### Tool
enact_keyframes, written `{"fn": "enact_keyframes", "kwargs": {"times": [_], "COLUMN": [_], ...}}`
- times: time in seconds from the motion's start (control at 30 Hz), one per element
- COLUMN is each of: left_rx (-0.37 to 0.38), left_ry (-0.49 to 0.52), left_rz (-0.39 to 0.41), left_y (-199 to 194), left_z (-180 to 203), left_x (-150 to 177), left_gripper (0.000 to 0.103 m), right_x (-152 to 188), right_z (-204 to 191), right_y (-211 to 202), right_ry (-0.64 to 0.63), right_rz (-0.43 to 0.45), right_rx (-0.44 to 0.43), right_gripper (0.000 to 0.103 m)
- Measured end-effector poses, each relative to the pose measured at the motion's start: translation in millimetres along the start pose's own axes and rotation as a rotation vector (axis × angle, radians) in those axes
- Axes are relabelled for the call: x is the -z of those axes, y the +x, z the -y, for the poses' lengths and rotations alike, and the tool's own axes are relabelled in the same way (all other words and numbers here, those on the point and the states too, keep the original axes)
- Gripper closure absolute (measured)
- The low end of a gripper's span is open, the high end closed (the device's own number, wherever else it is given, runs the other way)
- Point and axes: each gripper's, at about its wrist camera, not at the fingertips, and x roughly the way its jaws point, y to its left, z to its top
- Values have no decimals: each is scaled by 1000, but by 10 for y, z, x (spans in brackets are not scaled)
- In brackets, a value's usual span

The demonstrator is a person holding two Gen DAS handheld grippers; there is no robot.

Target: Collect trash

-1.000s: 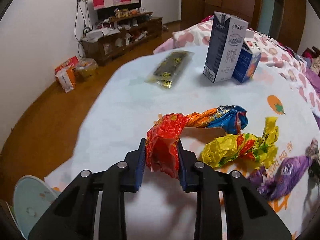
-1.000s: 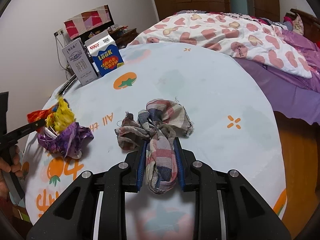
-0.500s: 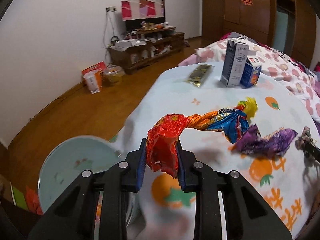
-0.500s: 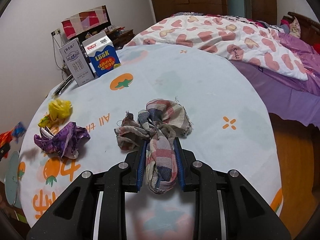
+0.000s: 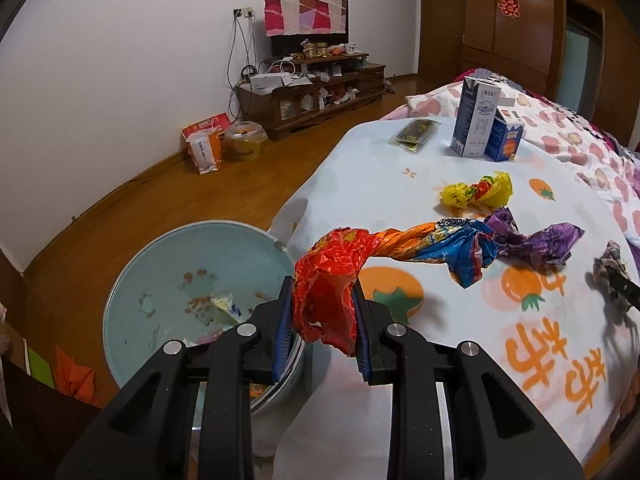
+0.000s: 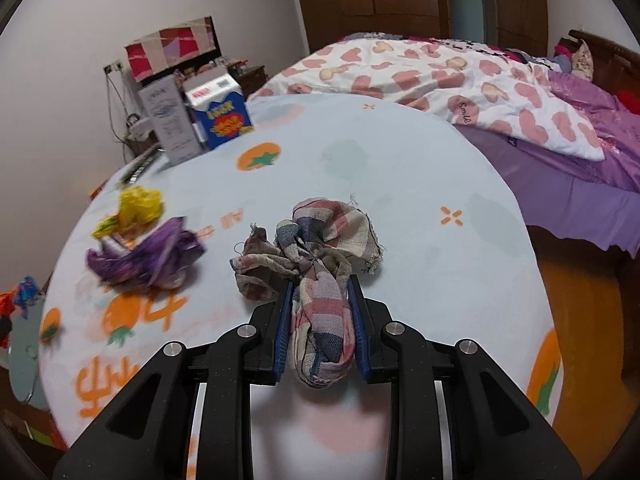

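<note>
My left gripper [image 5: 322, 320] is shut on a twisted red, orange and blue wrapper [image 5: 400, 248], held in the air at the round table's left edge, beside a pale blue trash bin [image 5: 160, 280] on the floor. A yellow wrapper [image 5: 476, 192] and a purple wrapper [image 5: 536, 240] lie on the tablecloth. My right gripper [image 6: 320, 328] is shut on a checked rag [image 6: 316, 240] that rests on the table; the purple wrapper [image 6: 148, 252] and yellow wrapper [image 6: 136, 208] lie to its left. The held wrapper [image 6: 20, 292] and the bin [image 6: 24, 352] show at the far left edge.
Two cartons [image 5: 480, 124] and a flat dark packet [image 5: 416, 134] stand at the table's far side. The cartons [image 6: 196, 116] also show in the right wrist view. A bed with a heart quilt [image 6: 440, 80] lies behind the table. A TV cabinet [image 5: 312, 92] and bags [image 5: 208, 148] stand by the wall.
My left gripper has carried the red wrapper off the table toward its left edge, and the bin has come into view below it. The right gripper with the rag has barely shifted.
</note>
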Motion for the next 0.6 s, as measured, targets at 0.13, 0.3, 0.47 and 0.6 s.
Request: {"fn": "enact_keyframes", "kwargs": {"times": [0.13, 0.3, 0.47, 0.6], "left_rx": [-17, -34, -55, -63], "left_ry": [-10, -12, -19, -35], "left_rz": [1, 11, 10, 9], "left_y": [-53, -135, -178, -210], "left_z": [-67, -142, -242, -349], "left_x": [58, 103, 161, 211], "left_gripper": [76, 76, 76, 76], "right_x": [65, 120, 191, 258], "right_z": [-153, -386, -635, -855], "right_y": [-182, -292, -342, -373], "right_ry": [-11, -39, -83, -118], "right_rz": [25, 32, 31, 20], "right_rx": [-28, -80, -115, -149], "right_gripper": [76, 76, 76, 76]}}
